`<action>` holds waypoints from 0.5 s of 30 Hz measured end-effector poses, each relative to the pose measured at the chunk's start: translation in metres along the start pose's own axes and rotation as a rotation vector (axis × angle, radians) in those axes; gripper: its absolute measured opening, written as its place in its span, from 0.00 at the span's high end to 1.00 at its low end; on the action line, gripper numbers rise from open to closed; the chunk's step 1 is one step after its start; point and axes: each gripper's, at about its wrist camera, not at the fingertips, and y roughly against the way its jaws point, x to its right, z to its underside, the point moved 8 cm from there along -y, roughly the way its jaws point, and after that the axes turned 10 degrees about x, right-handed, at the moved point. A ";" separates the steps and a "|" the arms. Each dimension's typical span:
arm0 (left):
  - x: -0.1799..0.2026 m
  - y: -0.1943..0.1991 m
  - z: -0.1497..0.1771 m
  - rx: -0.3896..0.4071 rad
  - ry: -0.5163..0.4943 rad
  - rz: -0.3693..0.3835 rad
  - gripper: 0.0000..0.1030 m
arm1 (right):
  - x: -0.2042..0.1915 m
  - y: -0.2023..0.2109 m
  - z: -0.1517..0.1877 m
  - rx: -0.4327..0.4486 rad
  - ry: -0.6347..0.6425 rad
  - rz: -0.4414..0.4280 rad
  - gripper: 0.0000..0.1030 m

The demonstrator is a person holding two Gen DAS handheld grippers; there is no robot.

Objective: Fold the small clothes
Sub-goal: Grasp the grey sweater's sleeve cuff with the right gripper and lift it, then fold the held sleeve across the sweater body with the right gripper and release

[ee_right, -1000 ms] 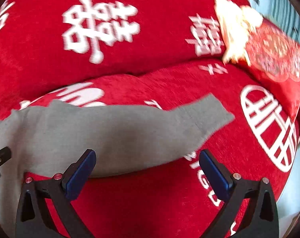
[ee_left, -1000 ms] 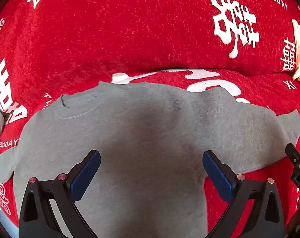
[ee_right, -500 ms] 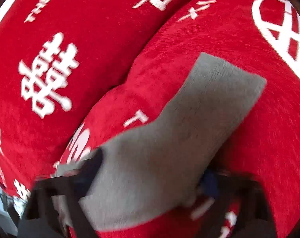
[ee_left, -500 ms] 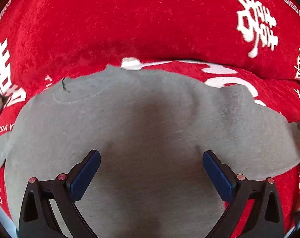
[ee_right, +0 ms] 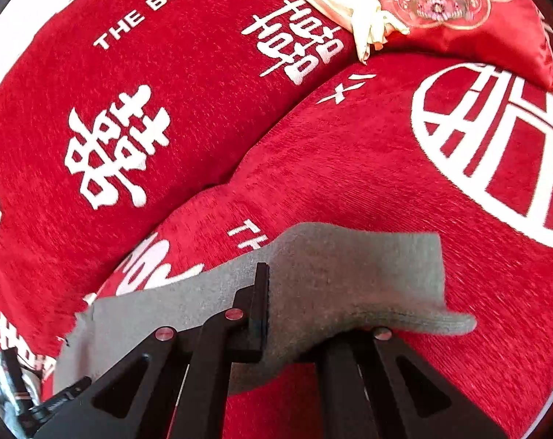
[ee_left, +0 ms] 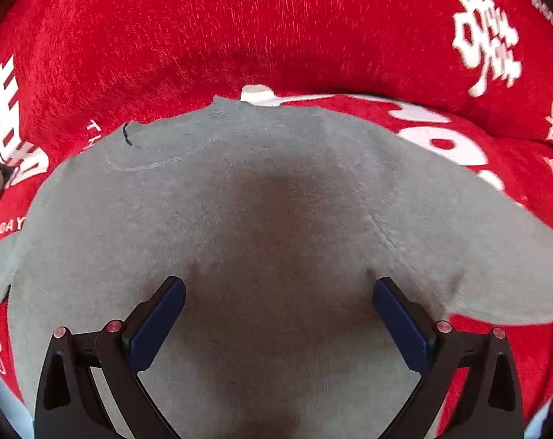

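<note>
A small grey sweater (ee_left: 276, 201) lies spread flat on a red sofa cover (ee_left: 276, 36), neckline toward the back cushion. My left gripper (ee_left: 276, 285) hovers open just over the sweater's body, nothing between its blue pads (ee_left: 159, 322). In the right wrist view, my right gripper (ee_right: 271, 285) is shut on the sweater's sleeve (ee_right: 349, 274). The fabric drapes over its right finger and hides it. The cuff (ee_right: 455, 320) sticks out to the right, lifted off the seat.
The red cover (ee_right: 349, 146) with white characters spans the seat and back cushion (ee_right: 130, 91). An embroidered red pillow (ee_right: 459, 0) with a cream fringe sits at the far right of the sofa.
My right gripper went from wide open to shut on the sleeve, rolling and shifting along it, and the sleeve end has lifted. The left gripper drifted a little over the sweater's body.
</note>
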 end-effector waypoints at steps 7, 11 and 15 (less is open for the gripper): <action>-0.027 0.041 0.012 0.102 -0.013 0.063 0.00 | -0.036 0.030 -0.009 0.053 0.070 -0.004 0.95; -0.047 0.052 0.025 0.127 -0.012 0.083 0.00 | -0.058 0.044 -0.011 0.066 0.091 -0.003 0.95; -0.070 0.060 0.035 0.141 0.006 0.098 0.00 | -0.082 0.053 -0.009 0.072 0.111 -0.007 0.95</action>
